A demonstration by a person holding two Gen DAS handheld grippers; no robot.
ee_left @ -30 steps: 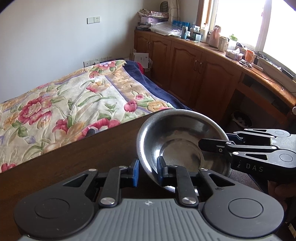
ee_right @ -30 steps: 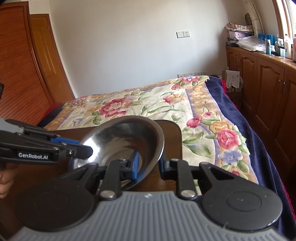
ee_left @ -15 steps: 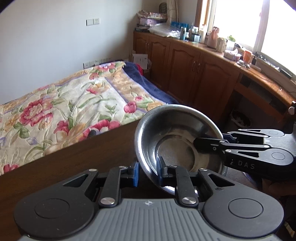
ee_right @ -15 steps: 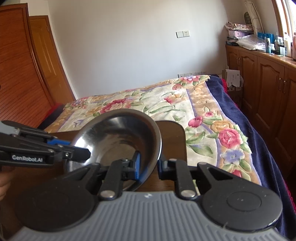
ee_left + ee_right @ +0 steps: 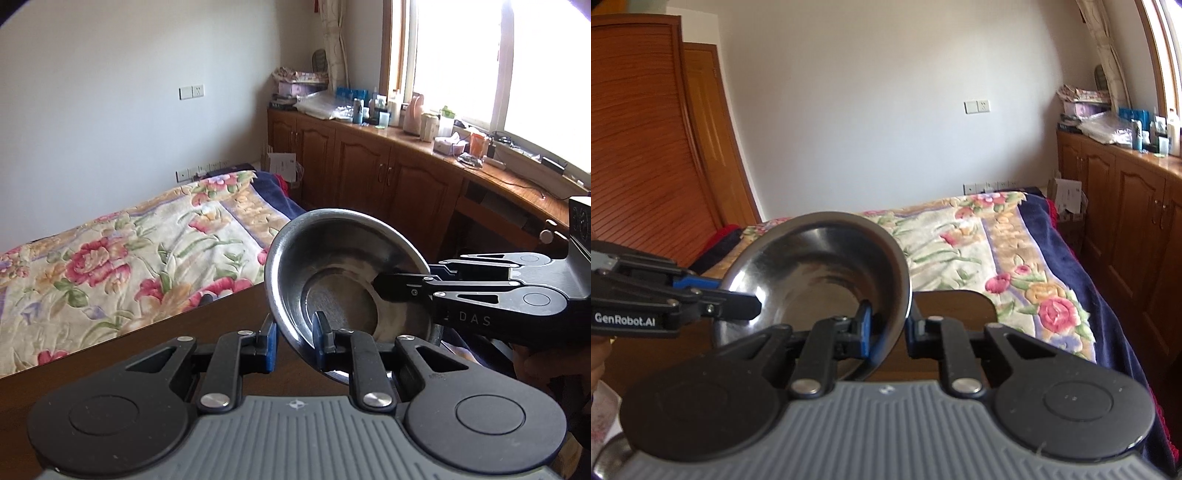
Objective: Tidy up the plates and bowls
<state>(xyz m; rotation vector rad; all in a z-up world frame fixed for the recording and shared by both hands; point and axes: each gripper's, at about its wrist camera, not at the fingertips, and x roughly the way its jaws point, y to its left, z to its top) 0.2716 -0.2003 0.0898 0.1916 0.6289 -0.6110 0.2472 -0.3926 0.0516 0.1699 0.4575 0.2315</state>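
Steel bowl (image 5: pixel 343 280) empty, tilted, raised above table (image 5: pixel 147 347); both grippers' jaws clamp its rim.

Silver steel bowl (image 5: pixel 343 258), black tongs with blue pads (image 5: pixel 865 325), floral bedspread (image 5: pixel 129 258), white wall (image 5: pixel 886 110)

my left gripper (image 5: pixel 293 334) and right gripper (image 5: pixel 888 326) match — black linkages, silver screws, blue pads, ribbed grey bodies — white "genrobot.ai" and "das" lettering.

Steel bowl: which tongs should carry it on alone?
Right, probably: right tongs reach deep into the round steel bowl, near its base; left tongs only nip the rim.
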